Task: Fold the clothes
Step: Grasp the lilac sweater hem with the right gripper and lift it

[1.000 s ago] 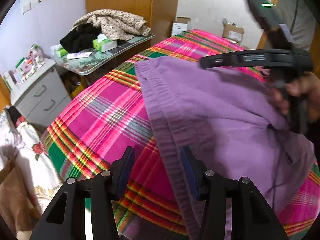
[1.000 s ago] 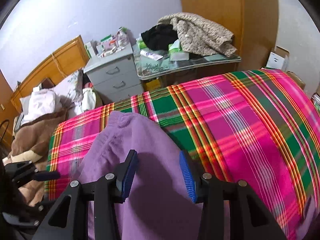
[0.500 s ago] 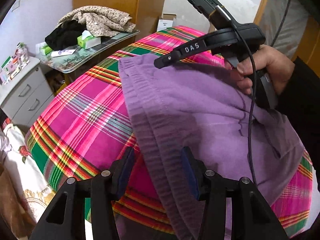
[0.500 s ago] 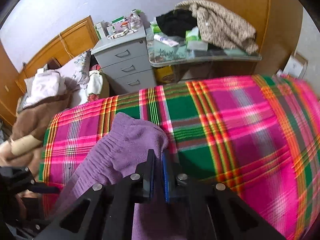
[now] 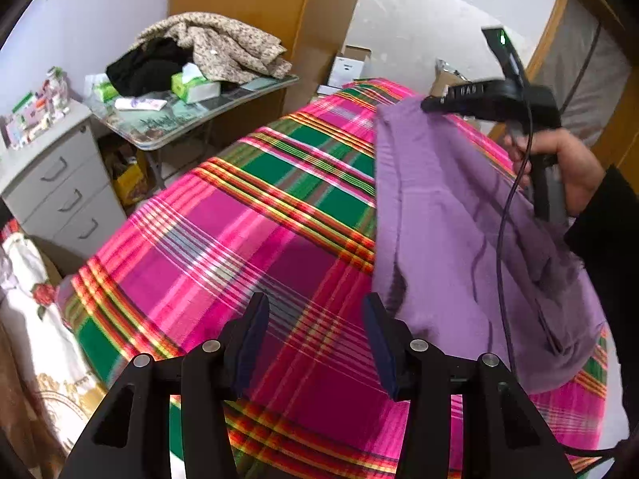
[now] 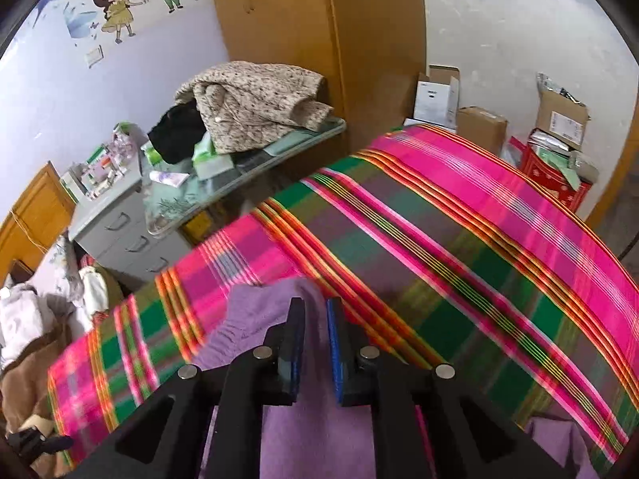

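Note:
A purple garment (image 5: 451,215) hangs lifted over the plaid-covered bed (image 5: 247,239). In the left wrist view my right gripper (image 5: 429,105) is shut on the garment's ribbed top corner and holds it up, the cloth draping down to the bed on the right. In the right wrist view the right gripper (image 6: 315,311) pinches a fold of the purple cloth (image 6: 255,319) between its blue pads. My left gripper (image 5: 313,315) is open and empty, low over the plaid bed, just left of the hanging edge.
A glass-topped side table (image 5: 191,115) with piled clothes (image 5: 215,46) and tissue boxes stands beyond the bed. A grey drawer unit (image 5: 56,183) is at left. Cardboard boxes (image 6: 479,127) sit by the far wall. A wooden wardrobe (image 6: 319,40) stands behind.
My right gripper, shut on the garment's corner since half a second ago, has lifted it up and to the right. The cloth has left the left gripper's open jaws.

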Demonstrator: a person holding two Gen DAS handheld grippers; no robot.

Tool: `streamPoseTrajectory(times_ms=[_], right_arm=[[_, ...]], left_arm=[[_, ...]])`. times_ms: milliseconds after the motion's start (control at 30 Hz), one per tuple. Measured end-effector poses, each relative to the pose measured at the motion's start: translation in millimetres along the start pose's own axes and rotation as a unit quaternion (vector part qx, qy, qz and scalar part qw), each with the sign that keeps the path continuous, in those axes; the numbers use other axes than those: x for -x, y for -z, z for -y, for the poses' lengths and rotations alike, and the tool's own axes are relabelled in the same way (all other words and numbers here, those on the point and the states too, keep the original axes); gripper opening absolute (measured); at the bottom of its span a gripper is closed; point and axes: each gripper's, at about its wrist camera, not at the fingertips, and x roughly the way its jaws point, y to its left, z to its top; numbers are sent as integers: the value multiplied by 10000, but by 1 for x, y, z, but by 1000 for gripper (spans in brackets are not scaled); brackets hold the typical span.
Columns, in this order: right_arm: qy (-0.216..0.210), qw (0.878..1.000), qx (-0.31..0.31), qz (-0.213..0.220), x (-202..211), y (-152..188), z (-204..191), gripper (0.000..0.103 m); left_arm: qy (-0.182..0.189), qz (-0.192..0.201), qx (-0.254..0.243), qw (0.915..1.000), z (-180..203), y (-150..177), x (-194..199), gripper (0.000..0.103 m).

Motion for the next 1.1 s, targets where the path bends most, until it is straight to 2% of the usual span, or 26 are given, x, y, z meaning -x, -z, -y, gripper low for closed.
streamPoseTrajectory(times_ms=[33,133,167,400,500,567,733,800,833,867,1100], right_arm=[[-65,10000,-40,6,3,3,5,14],[-179,9998,-42,97,9,3,4,35],[-202,9997,42,111,11,4,1,37],[-419,9979,489,-72,4,5,-13,38],[-456,9973,531,-213,-4,8,-14,38],[-466,9971,533,-284,-9,10,-13,38],[-526,9962,401,-570,-27,13,-7,38],[-473,9951,427,-761,-35,15,-6,34],[-436,9948,491,-778,-35,16,-7,21],[-400,9945,558,-785,-36,16,-8,6],[-353,9970,557,-401,-18,5,-10,5]], left_arm=[[70,-19,-3,10000,2,1,-1,50],[306,-100,-4,9995,9,2,-4,50],[390,-132,0,9991,12,3,-5,50],[809,-448,14,9957,29,8,-21,50],[762,-382,-23,9964,33,7,-26,50],[682,-348,-32,9971,34,5,-29,35],[494,-245,-116,9984,36,4,-32,25],[455,-228,-133,9986,35,4,-32,23],[452,-227,-135,9986,34,4,-31,11],[455,-202,-131,9987,33,3,-29,11],[374,98,-108,9992,21,-8,-14,9]])
